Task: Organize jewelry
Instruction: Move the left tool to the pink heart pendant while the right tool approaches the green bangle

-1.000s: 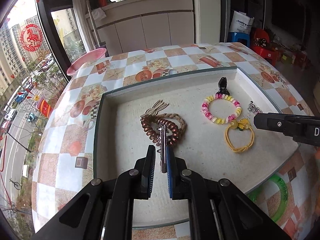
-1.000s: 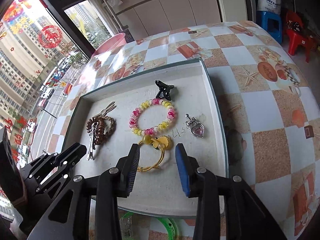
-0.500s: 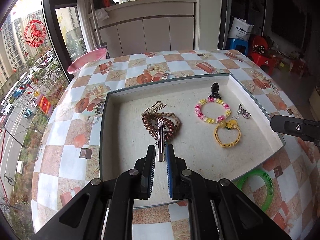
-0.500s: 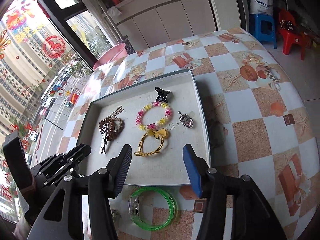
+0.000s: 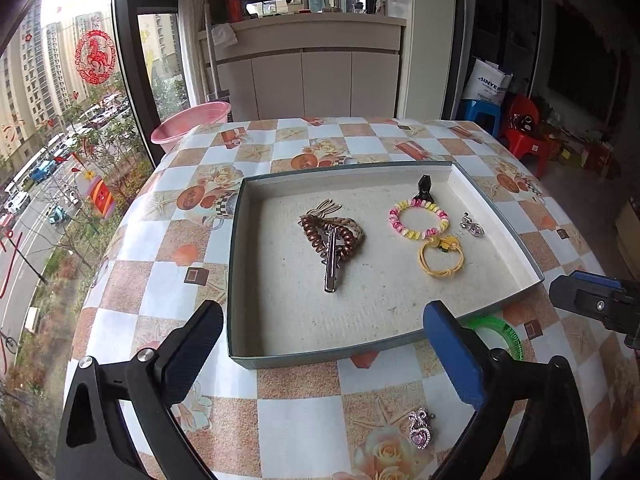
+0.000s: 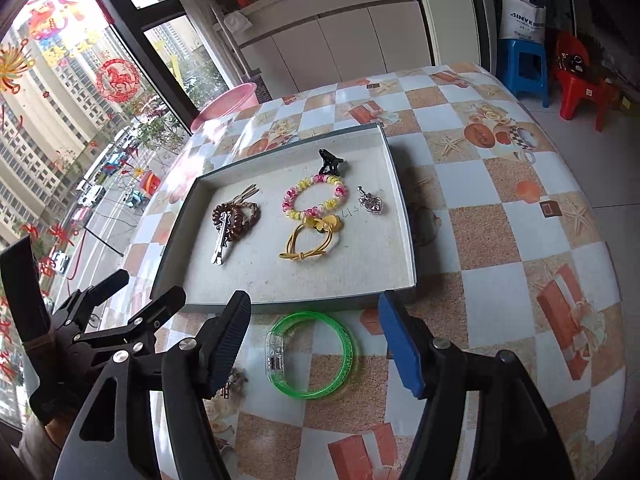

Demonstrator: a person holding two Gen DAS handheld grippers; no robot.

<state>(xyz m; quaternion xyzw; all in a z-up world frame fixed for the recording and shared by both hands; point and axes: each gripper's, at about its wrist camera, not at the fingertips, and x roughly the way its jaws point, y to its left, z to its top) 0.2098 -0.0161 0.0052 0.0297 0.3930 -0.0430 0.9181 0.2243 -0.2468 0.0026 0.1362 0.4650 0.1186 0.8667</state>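
Shallow grey tray [image 6: 404,216] holding coil ties, silver clip [image 5: 331,258], beaded bracelet [image 5: 418,218], green bangle [image 6: 312,356] on table outside

Hidden and cut-off parts at the tray's near edge

In the left wrist view, the green bangle [image 5: 506,334] at lower right was mostly hidden behind a blue-padded finger and the tray [image 5: 320,354] wall, and the right gripper [image 5: 592,300] was cut off by the right edge. In the right wrist view, a small trinket [image 6: 234,382] at lower left sat half behind a black finger, too obscured to identify; faint writing beside the heart pendant [image 6: 372,202] was too small to read.
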